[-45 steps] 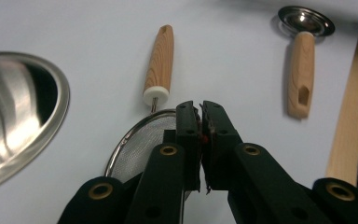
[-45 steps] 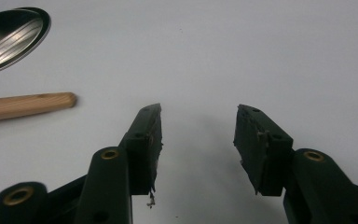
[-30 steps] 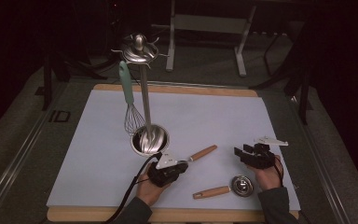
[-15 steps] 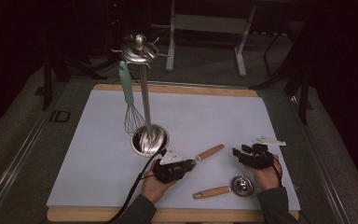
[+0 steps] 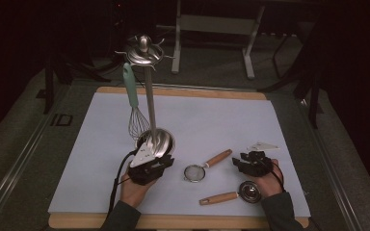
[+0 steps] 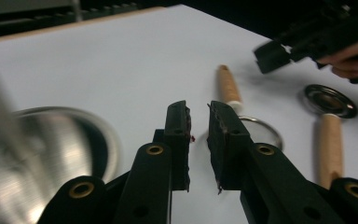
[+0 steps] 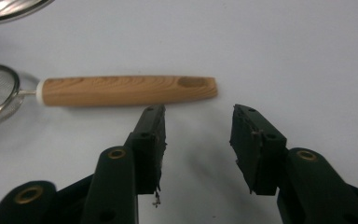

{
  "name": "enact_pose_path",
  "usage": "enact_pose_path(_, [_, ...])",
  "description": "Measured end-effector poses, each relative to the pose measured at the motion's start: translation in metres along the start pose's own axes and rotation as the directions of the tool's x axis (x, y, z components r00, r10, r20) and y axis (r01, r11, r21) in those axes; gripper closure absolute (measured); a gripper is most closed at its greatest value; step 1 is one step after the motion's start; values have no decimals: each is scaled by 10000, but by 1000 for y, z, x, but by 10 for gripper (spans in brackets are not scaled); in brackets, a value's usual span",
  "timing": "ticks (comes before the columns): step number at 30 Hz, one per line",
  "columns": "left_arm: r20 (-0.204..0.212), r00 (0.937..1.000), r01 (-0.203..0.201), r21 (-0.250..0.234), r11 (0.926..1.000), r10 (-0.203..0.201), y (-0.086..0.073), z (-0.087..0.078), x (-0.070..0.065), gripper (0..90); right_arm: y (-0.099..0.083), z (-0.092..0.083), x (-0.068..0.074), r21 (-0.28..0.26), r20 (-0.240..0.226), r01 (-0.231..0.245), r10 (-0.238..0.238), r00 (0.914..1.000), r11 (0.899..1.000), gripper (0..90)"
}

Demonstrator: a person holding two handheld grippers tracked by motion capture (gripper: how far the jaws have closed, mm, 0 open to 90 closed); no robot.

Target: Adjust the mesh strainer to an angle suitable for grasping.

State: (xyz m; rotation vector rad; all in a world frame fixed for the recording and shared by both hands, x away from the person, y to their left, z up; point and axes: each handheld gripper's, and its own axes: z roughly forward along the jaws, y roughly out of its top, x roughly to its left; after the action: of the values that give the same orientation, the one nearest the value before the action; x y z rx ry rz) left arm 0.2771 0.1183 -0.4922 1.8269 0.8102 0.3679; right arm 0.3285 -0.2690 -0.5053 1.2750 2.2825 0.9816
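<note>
Lower centre of the high view: a small round strainer (image 5: 194,172) of fine wire mesh lies flat on the pale, matte sheet (image 5: 212,120), and its smooth wood-grain handle (image 5: 218,158) points up and to the right. The left gripper (image 5: 155,168), black and blocky, sits just left of the strainer, at the foot of the polished steel stand (image 5: 149,91). Its jaws have just been opening, and in the left gripper view they are a narrow slot apart with nothing between the pads; the strainer's thin metal rim (image 6: 261,133) curves just behind them.

The right gripper (image 5: 244,162) is at lower right of the high view. Its jaws have just been closing, but they are spread and empty. In the right gripper view the tapered wooden handle (image 7: 128,90) lies crosswise just above its fingertips (image 7: 153,122), apart from them.

A second wooden-handled utensil (image 5: 231,194) with a shiny round metal head lies near the bottom edge, beside the right hand (image 5: 270,180). A wire whisk (image 5: 134,108) with a mint-green handle hangs from the stand's top, and its domed base (image 5: 156,140) gleams.
</note>
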Motion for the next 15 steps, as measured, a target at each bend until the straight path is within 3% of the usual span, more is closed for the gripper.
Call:
enact_pose_path(9, [-941,9935,598,-539,9968,-647,-11,-23,30,778,0,9,9,419,-65,517,-515,9987,9978,568])
enact_pose_path(15, [-1798,9785,976,-285,9948,-1011,-29,-31,49,772,-1,12,10,736,-164,528,-517,9985,9959,589])
